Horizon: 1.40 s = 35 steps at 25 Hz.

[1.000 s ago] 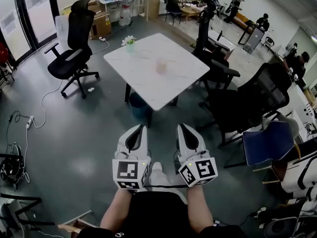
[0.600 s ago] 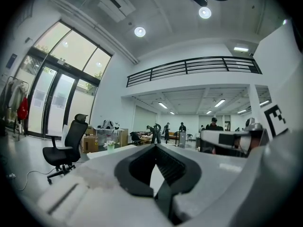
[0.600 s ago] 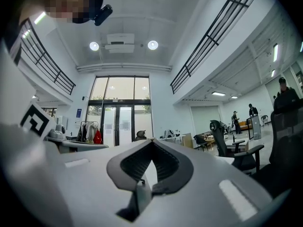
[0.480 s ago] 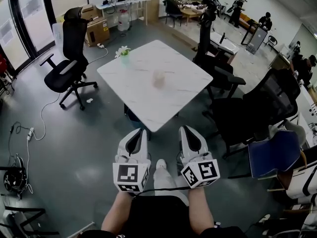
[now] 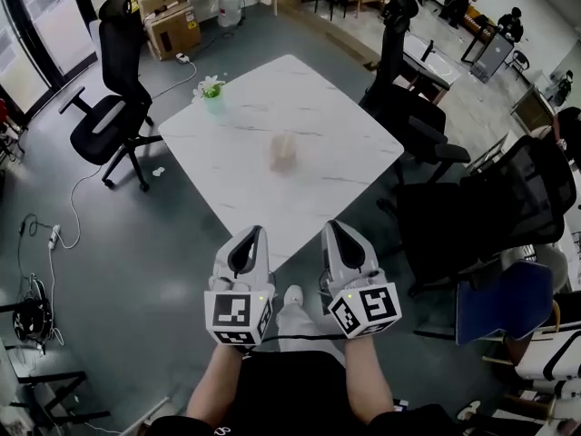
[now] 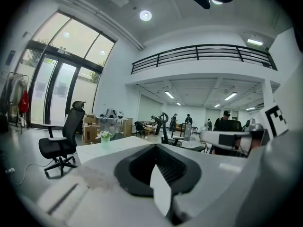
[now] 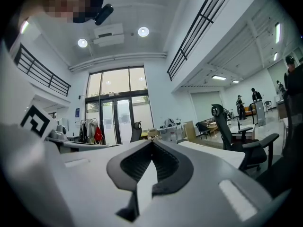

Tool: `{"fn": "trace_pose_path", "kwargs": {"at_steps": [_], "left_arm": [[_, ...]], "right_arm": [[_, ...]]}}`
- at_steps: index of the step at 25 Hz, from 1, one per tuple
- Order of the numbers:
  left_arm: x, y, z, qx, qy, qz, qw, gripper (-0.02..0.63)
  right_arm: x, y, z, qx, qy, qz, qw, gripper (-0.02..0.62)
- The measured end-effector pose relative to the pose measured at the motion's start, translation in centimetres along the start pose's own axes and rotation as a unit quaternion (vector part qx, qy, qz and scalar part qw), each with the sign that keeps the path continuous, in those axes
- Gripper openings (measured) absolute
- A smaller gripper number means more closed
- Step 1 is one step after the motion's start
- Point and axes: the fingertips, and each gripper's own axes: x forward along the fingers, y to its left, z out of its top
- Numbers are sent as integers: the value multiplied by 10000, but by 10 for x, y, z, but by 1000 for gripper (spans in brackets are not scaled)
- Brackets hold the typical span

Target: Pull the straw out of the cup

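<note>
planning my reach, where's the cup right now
In the head view, the cup stands near the middle of the white table, right of the small flower vase at the table's left corner.

White marble table point(image 5: 331, 157) on grey floor point(image 5: 118, 262), black office chairs point(image 5: 120, 39), tall windows point(image 5: 56, 16).

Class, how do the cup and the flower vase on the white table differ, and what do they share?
The cup is pinkish, the vase green. The cup stands near the middle of the table, the vase near its far left edge. The vase holds white flowers; the cup's contents are too blurred to tell. Both stand on the table.
</note>
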Motion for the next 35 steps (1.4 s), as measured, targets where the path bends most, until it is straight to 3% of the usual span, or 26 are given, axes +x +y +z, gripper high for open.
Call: {"fn": "trace_pose_path", "kwargs": {"at_steps": [7, 15, 32, 35], "left_arm": [[71, 7, 13, 66, 93, 282, 9995, 0], [98, 31, 13, 71, 277, 570, 9980, 0], [180, 78, -20, -225, 887, 136, 9957, 0], [193, 84, -28, -309, 983, 101, 9946, 0]], "right_arm": [[65, -57, 10, 194, 51, 232, 9995, 2], [112, -56, -1, 402, 208, 646, 9969, 2], [194, -75, -50, 597, 864, 316, 9940, 3], [209, -79, -61, 630, 992, 319, 9926, 29]]}}
